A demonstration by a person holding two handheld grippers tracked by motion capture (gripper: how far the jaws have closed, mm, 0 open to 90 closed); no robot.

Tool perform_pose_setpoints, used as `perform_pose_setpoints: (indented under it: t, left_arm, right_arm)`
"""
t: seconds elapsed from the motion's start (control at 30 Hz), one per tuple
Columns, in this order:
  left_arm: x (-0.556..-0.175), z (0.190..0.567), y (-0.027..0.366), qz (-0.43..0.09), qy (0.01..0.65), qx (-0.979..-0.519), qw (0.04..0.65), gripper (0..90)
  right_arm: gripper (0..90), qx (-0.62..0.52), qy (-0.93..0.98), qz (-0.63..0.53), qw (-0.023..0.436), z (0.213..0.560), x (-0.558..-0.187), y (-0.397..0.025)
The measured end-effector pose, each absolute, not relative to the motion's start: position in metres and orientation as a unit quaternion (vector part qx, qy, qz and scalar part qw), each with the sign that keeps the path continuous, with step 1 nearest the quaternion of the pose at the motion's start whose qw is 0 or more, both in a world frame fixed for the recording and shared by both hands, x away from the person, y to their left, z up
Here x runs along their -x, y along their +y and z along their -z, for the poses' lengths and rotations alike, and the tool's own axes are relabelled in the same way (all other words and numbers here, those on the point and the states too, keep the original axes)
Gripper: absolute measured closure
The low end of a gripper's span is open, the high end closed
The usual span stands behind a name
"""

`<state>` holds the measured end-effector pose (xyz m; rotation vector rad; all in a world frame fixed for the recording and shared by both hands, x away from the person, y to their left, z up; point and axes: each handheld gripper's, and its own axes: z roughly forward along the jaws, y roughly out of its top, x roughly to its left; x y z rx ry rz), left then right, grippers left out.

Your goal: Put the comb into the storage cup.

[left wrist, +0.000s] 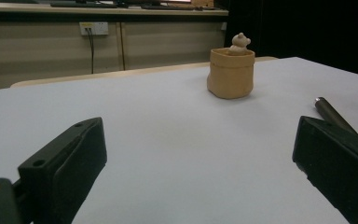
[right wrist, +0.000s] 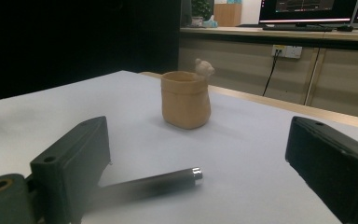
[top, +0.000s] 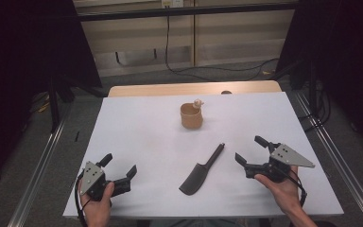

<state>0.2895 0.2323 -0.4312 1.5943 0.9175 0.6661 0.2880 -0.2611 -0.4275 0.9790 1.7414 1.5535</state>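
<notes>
A tan sack-shaped cup [top: 191, 116] with a small bear figure on its rim stands upright at the middle of the white table [top: 142, 132]. A dark spatula-like tool [top: 202, 170] lies flat in front of it, handle pointing toward the cup. My left gripper [top: 119, 166] rests open near the front left edge, nothing between its jaws. My right gripper [top: 249, 149] sits open right of the tool. The cup [left wrist: 231, 72] and the handle tip [left wrist: 328, 112] show ahead in the left gripper view. The cup [right wrist: 186, 98] and handle [right wrist: 154, 184] appear in the right gripper view.
The white sheet covers a wooden table whose far edge [top: 194, 88] shows beyond it. Metal rails [top: 42, 161] run along both sides on the floor. Cables [top: 208, 68] trail across the floor behind. A wall cabinet with a socket [left wrist: 93, 28] stands far back.
</notes>
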Motion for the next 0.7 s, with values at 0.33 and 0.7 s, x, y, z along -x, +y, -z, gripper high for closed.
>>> perform_pose_setpoints:
  t: [0.33,0.7]
  left_arm:
    - [-0.290,0.432,0.229,-0.280,0.382,-0.684,0.554,2.9]
    - [-0.291,0.432,0.228,-0.277,0.378,-0.685,0.558,2.9]
  right_arm:
    - [22.2,-0.353,0.671,-0.590,0.277,0.426,-0.299,-0.250]
    - [37.5,-0.354,0.680,-0.588,0.258,0.422,-0.312,-0.243]
